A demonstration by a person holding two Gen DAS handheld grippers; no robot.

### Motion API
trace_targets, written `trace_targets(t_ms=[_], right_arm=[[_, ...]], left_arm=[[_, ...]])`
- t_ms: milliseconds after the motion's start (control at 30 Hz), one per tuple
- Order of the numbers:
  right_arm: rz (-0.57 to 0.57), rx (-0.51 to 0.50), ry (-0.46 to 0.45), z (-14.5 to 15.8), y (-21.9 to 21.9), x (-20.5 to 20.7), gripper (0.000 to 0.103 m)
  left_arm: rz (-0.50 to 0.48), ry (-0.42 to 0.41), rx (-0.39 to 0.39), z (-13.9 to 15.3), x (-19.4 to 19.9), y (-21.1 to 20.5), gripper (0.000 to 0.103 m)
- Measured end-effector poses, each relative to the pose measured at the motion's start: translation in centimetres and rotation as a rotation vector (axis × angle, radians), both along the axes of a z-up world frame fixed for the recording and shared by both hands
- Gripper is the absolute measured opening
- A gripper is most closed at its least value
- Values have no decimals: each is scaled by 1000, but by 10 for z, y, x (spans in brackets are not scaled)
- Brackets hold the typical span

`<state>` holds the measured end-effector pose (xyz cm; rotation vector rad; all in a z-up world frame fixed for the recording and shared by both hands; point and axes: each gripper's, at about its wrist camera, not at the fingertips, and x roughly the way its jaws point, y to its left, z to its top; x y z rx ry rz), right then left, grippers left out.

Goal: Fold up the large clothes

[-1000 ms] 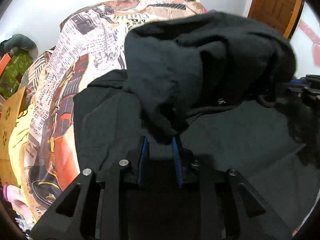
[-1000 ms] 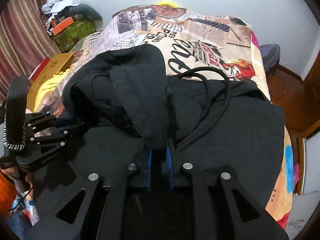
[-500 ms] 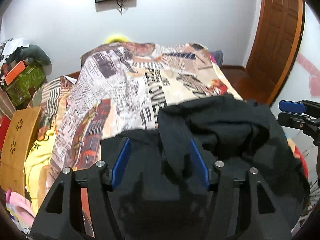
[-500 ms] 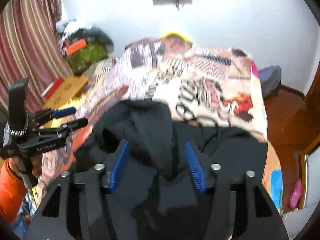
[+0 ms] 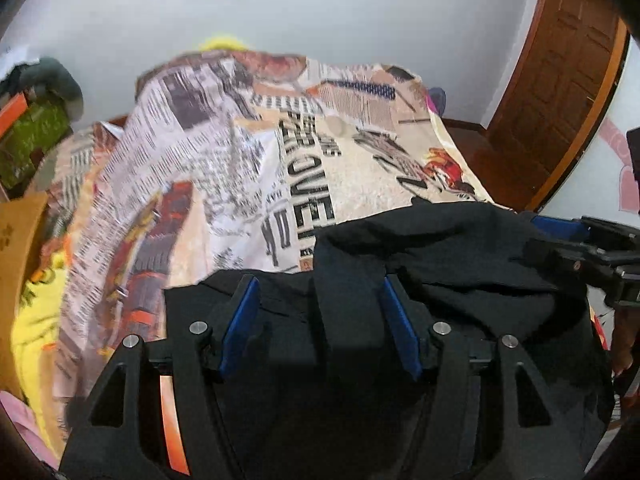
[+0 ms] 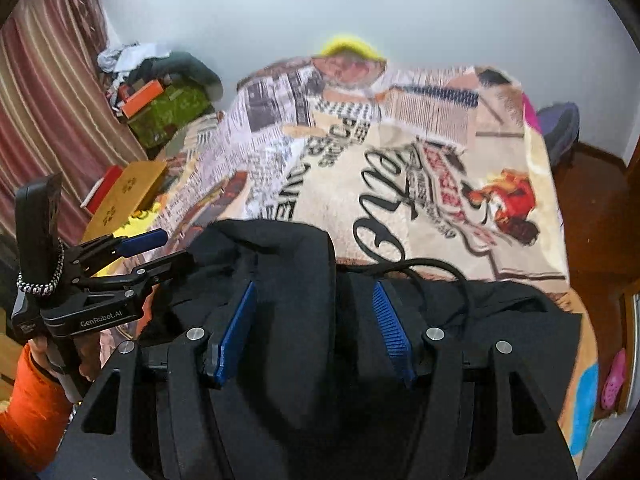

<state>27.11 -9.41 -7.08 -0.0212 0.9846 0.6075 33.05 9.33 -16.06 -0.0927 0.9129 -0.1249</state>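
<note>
A black hoodie (image 5: 460, 264) lies bunched at the near end of the bed, on a newspaper-print sheet (image 5: 248, 168). My left gripper (image 5: 320, 320) is open, its blue pads wide apart, with a fold of the hoodie lying loose between them. My right gripper (image 6: 312, 328) is open too, over the hoodie (image 6: 280, 272), beside its black drawstring (image 6: 432, 268). The left gripper also shows at the left of the right wrist view (image 6: 160, 248), open. The right gripper shows at the right edge of the left wrist view (image 5: 560, 236), open.
A wooden door (image 5: 560, 92) stands at the right. Boxes and clutter (image 6: 160, 104) sit by striped curtains at the left. A yellow cloth (image 5: 32, 320) lies at the bed's left edge. A purple bag (image 6: 560, 128) is on the floor at the far right.
Both grippers were shut on the hoodie, holding it up; they have let go, opened wide and pulled back. The hoodie has dropped into a lower heap on the bed.
</note>
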Motion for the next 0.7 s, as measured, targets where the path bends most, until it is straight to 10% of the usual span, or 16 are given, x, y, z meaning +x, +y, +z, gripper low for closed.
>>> trace_targets(t_ms=[233, 367, 700], right_arm=[[38, 48, 77, -20, 4, 11, 56], [64, 59, 71, -20, 7, 6, 43], [99, 43, 11, 3, 4, -27, 16]], left_arm=[[2, 80, -141, -28, 20, 2, 62], [-47, 107, -203, -33, 20, -5, 40], [-105, 8, -58, 2, -23, -27, 21]])
